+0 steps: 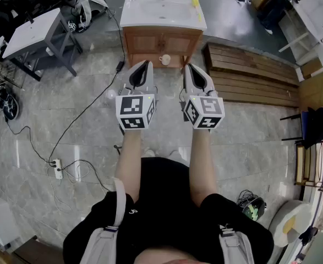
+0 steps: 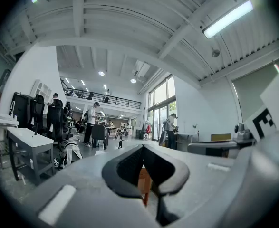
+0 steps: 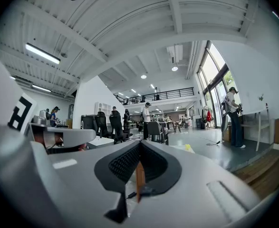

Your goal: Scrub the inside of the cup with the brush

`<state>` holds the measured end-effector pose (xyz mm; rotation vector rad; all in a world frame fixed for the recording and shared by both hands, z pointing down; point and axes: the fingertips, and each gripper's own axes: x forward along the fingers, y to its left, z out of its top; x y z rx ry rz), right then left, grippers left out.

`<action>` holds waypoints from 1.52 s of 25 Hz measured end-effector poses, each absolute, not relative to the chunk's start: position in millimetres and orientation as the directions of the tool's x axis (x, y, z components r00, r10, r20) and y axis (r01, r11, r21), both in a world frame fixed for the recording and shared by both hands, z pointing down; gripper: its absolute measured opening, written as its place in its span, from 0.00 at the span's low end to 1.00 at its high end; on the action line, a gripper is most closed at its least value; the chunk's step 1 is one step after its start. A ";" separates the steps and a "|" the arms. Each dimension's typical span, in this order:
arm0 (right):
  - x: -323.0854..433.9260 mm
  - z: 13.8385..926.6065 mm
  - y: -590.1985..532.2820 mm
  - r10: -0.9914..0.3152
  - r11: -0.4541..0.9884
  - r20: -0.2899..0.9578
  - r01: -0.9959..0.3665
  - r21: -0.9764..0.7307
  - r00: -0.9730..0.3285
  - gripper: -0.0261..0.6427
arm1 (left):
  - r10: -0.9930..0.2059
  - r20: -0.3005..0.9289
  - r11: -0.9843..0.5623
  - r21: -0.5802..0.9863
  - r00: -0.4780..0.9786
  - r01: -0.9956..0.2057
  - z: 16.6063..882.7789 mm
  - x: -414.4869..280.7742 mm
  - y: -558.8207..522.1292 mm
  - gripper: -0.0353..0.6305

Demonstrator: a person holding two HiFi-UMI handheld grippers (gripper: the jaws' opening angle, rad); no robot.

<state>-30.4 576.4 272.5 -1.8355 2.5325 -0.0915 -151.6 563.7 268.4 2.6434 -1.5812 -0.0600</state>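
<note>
Left gripper (image 1: 145, 64) was held level at the end of a bare forearm over the pale grey tiled floor (image 1: 84, 142), its tip turned toward the cabinet ahead. In the left gripper view its jaws were seen brought fully together, with nothing between them (image 2: 143, 148). Off to its left, a grey rectangular desk (image 1: 32, 33) was seen standing well apart on dark legs.

Ahead of both tips, a brown wooden cabinet (image 1: 144, 42) with a white rectangular basin top (image 1: 162, 10) was placed against the far side of the floor. The small white handled cup (image 1: 164, 59) was seen low against the cabinet's front, upright, with its mouth up, and in the head view it lay between the two gripper tips but beyond them, touched by neither. Whether it was set on the floor or on a ledge could not be told.

Right gripper (image 1: 189, 66) was held level beside the left one, parallel and near it. Its jaws were likewise closed on each other and carried nothing, as shown in the right gripper view (image 3: 139, 145). Further right, a brown wooden slatted platform (image 1: 249, 73) was laid on the floor beside the cabinet.
</note>
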 end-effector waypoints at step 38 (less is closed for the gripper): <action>-41.7 248.2 530.5 -0.964 0.261 -0.081 -0.960 -0.100 -0.253 0.04 | -0.887 -0.063 -0.462 0.102 0.458 -0.881 257.2 -198.2 514.6 0.05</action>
